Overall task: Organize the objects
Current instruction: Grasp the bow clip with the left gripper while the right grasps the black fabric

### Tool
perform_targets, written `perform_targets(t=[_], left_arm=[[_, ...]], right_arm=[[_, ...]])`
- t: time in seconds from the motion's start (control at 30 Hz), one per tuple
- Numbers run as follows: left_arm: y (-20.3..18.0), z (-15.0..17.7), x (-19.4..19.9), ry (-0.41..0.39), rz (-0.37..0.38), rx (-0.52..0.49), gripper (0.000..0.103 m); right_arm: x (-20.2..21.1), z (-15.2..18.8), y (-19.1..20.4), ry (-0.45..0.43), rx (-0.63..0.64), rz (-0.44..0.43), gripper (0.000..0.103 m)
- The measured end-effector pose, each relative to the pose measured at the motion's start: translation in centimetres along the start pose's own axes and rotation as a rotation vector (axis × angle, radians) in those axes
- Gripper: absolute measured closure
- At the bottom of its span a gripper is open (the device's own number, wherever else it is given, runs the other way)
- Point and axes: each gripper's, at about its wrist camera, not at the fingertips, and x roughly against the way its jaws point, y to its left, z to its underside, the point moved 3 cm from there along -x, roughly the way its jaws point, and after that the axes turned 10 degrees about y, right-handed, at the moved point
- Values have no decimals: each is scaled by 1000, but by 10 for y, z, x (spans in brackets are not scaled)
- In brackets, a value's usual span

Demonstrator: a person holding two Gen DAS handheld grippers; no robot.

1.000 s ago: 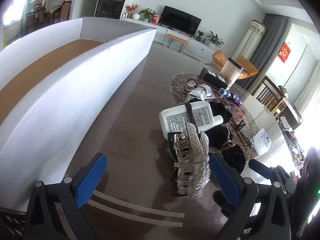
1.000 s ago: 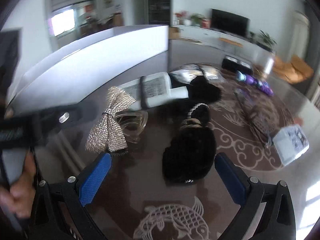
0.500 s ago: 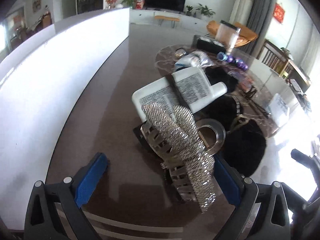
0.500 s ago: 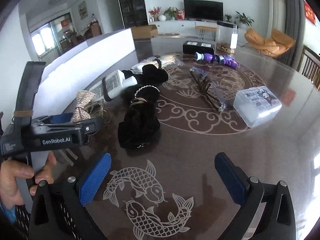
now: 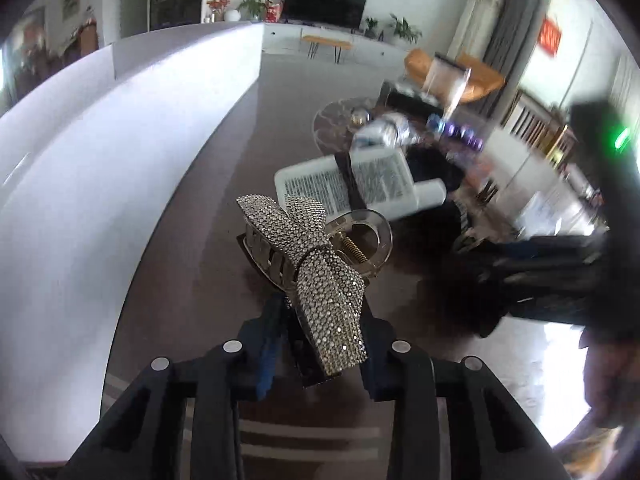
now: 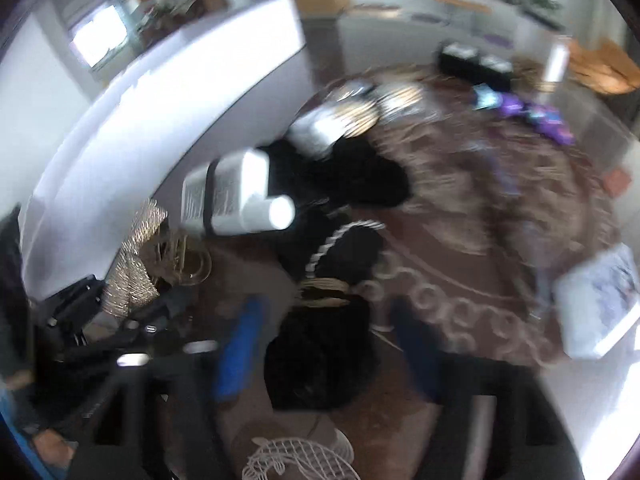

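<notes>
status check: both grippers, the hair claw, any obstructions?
Left gripper shut on rhinestone bow hair claw. Right gripper closing around black scrunchie, contact unclear through blur. White bottle lies just beyond.

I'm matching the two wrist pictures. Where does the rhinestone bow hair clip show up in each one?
Left wrist: the rhinestone bow hair clip fills the centre, gripped by the left tongs.
Right wrist: it sits blurred at the left edge, beside the white wall.
Shared landmark: the white bottle lying just beyond the clip in both views.
</notes>
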Motion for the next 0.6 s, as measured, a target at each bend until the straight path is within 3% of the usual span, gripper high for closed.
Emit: perform_targets(t=[0.1,0.23,0.37,0.5,0.6], left_arm=[[5,3,25,-74,93,31,70],[1,13,53,-133,134,34,70],[20,2,101,-206,193,111,70],[71,-22,151,-288,99,187,70],[119,-38,157,-254,13,266,70]], right_arm=[[7,7,4,-21,23,66,72],[46,30,9,-108,20,98,72],[76,32,21,-175,22,102,72],[105,-2,67,-273,63,-2,72],[119,-38,118,-328,128,-89,72]])
